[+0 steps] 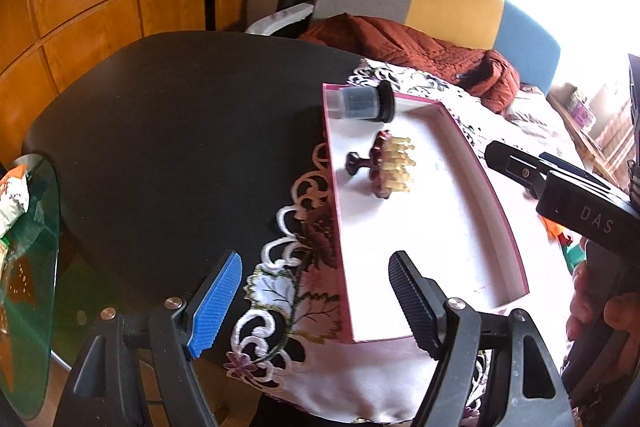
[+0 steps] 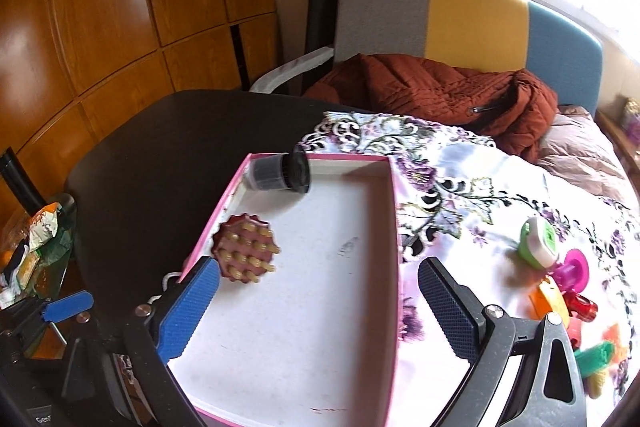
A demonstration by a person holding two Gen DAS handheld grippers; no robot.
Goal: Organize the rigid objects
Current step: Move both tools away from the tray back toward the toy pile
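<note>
A shallow white box with a pink rim [image 1: 432, 235] [image 2: 340, 227] lies on a floral cloth. Inside it, at the far end, a dark jar with a black lid [image 1: 364, 103] [image 2: 280, 173] lies on its side. A brown massage brush with yellow pegs [image 1: 384, 163] [image 2: 246, 253] lies close to it, near the box's left wall. My left gripper [image 1: 316, 303] is open over the box's near left rim, holding nothing. My right gripper [image 2: 320, 307] is open above the box floor, and nothing sits between its fingers.
Several small colourful toys lie on the cloth right of the box, among them a green-and-white round one [image 2: 538, 243] and a pink one [image 2: 574, 265]. The black table [image 1: 160, 127] stretches left. A chair holding a rust jacket [image 2: 440, 91] stands behind. A glass side table [image 1: 28, 267] is at the left.
</note>
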